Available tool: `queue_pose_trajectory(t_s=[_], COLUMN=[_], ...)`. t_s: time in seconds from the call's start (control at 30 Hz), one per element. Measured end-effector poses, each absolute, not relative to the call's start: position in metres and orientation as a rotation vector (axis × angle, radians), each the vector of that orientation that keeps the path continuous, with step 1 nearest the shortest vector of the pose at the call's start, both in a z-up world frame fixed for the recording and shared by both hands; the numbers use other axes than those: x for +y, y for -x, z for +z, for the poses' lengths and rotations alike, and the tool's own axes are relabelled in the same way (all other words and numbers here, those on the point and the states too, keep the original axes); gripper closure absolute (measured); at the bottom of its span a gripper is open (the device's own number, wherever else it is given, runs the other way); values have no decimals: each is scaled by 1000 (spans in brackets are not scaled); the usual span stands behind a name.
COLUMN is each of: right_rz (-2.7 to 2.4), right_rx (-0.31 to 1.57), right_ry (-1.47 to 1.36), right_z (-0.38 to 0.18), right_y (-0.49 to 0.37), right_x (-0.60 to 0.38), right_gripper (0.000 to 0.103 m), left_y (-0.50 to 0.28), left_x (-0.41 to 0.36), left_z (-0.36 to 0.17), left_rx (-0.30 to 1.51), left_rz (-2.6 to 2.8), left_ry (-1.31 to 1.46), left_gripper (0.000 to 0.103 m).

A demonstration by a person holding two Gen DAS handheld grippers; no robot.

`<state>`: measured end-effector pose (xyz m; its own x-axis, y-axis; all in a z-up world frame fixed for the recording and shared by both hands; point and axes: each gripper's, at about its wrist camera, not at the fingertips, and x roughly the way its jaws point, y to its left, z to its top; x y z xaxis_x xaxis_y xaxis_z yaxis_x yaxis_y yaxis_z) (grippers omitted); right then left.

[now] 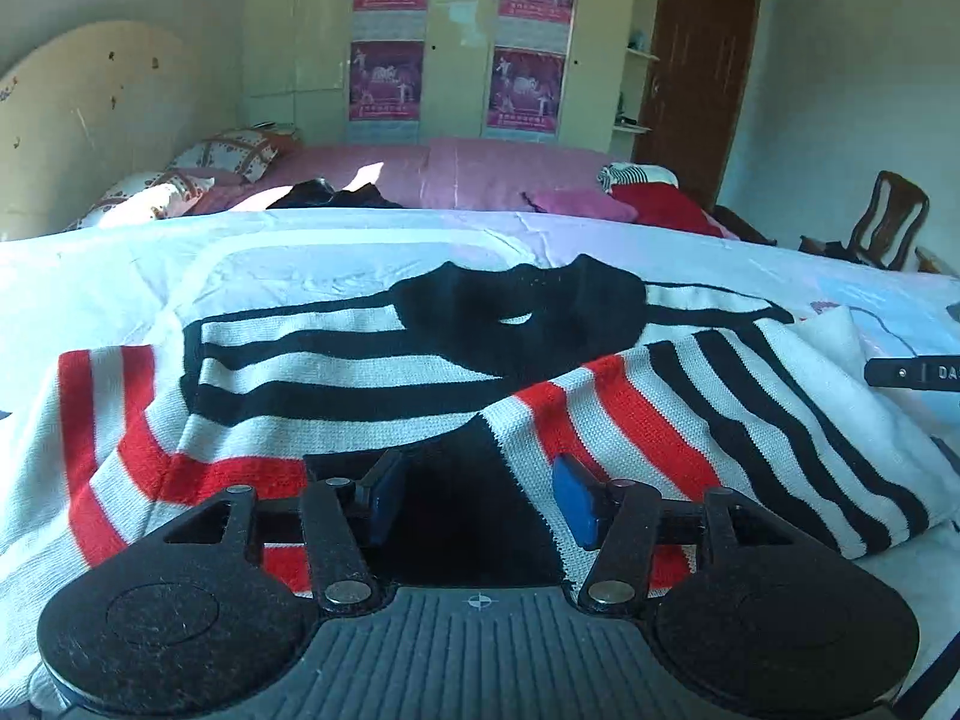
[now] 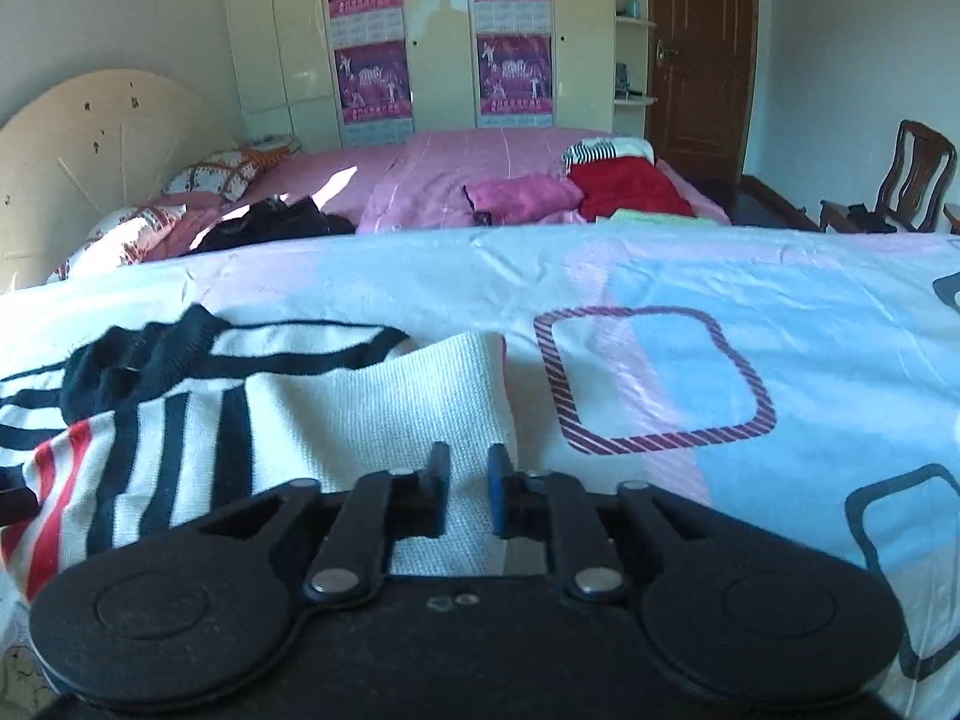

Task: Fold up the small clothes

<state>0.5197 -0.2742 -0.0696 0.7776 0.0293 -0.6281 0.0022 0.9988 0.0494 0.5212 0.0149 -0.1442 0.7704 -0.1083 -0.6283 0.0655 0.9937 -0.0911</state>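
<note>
A knit sweater [image 1: 360, 360] with white, black and red stripes lies spread on the patterned bed sheet [image 2: 660, 372]. Its black collar [image 1: 516, 312] points away from me. One striped sleeve [image 1: 690, 408] is folded across the body. My left gripper [image 1: 477, 474] is open just above the near black part of the sweater, its blue pads [image 1: 573, 498] wide apart with nothing pressed between them. My right gripper [image 2: 468, 456] hovers over the white end of the sweater [image 2: 372, 408], jaws only narrowly apart with white knit showing through the gap. A black part of it shows at the left wrist view's right edge.
Behind the sheet is a pink bed [image 2: 456, 168] with a red garment [image 2: 630, 186], a pink one [image 2: 522, 192] and dark clothing [image 2: 270, 222]. Pillows and a headboard [image 2: 90, 138] are at the left. A wooden chair [image 2: 912, 180] and a door [image 2: 702, 48] stand at the right.
</note>
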Motion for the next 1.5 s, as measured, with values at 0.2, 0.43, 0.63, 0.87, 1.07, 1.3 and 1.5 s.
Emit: queue_pose_trajectory(t_s=[0.2, 0.43, 0.63, 0.87, 1.07, 1.3, 1.5], right_rz=[34, -43, -80, -88, -92, -107, -105], right_rx=[657, 671, 687, 674, 662, 654, 644], right_ry=[-63, -105, -105, -147, -139, -134, -136], right_z=[-61, -59, -59, -51, -44, -39, -37], right_y=[-460, -427, -424, -422, -422, -416, -413], right_x=[-268, -269, -248, -220, -208, -212, -220], right_gripper=[80, 80, 79, 79, 79, 79, 79], left_y=[-455, -369, -336, -356, -374, -372, -408], left_x=[89, 281, 408, 450, 461, 450, 366], left_z=[-136, -158, -184, -208, -221, -203, -136], left_rx=[594, 501, 394, 345, 391, 324, 286], left_rz=[62, 457, 615, 522, 502, 458, 261], left_ry=[208, 493, 796, 941, 938, 933, 690], left_gripper=[21, 22, 31, 36, 91, 93, 93])
